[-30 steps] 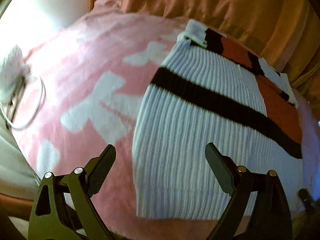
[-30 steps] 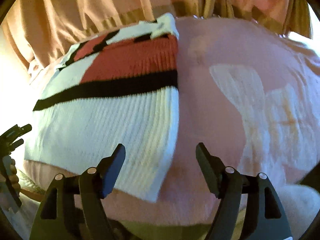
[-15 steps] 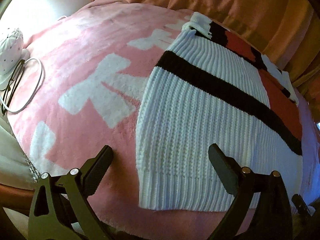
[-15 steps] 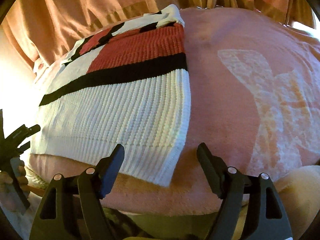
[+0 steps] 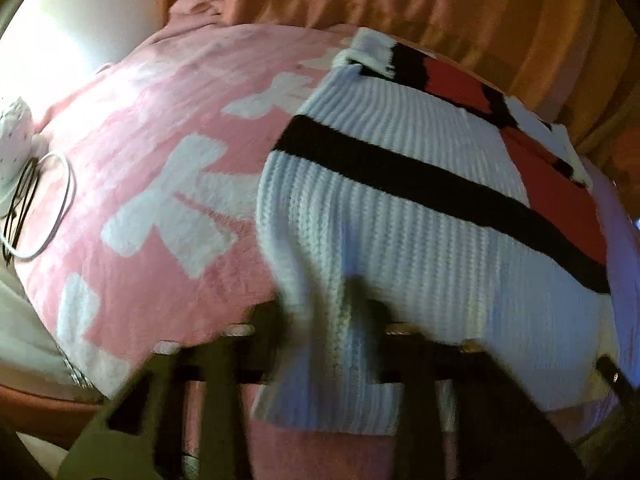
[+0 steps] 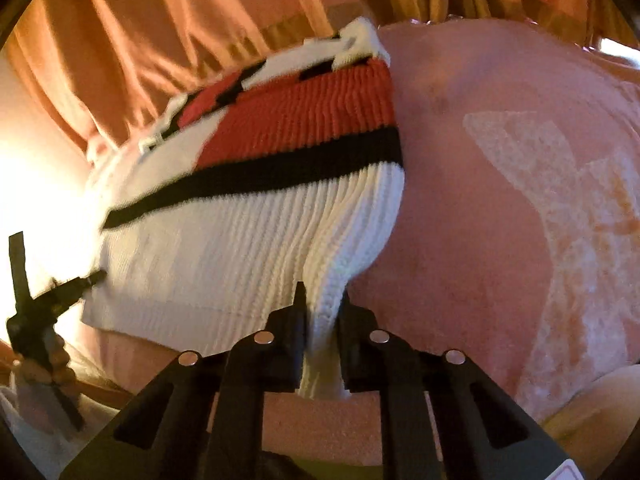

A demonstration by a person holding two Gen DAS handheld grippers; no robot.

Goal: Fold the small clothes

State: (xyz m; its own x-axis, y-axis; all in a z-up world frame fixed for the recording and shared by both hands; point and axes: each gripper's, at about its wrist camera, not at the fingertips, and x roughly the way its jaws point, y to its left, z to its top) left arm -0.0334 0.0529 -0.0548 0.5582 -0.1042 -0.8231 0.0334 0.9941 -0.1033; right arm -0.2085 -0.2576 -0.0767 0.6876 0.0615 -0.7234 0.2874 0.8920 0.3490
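Observation:
A small ribbed knit sweater (image 5: 400, 216), white with a black stripe and a red block, lies on a pink blanket (image 5: 160, 184). It also shows in the right wrist view (image 6: 248, 240). My left gripper (image 5: 324, 320) is shut on the sweater's near hem at its left corner, blurred by motion, with the knit bunched between the fingers. My right gripper (image 6: 322, 312) is shut on the hem's right corner, and white rib is pinched and pulled up between its fingers. The left gripper (image 6: 40, 312) shows at the far left of the right wrist view.
Orange curtains (image 5: 440, 12) hang behind the blanket. A white cap (image 5: 14, 144) and a looped white cable (image 5: 44, 208) lie at the blanket's left edge. The pink blanket (image 6: 520, 200) with white shapes stretches to the right of the sweater.
Both grippers moved forward onto the sweater's near hem and closed on it. The hem now bunches and lifts at both corners.

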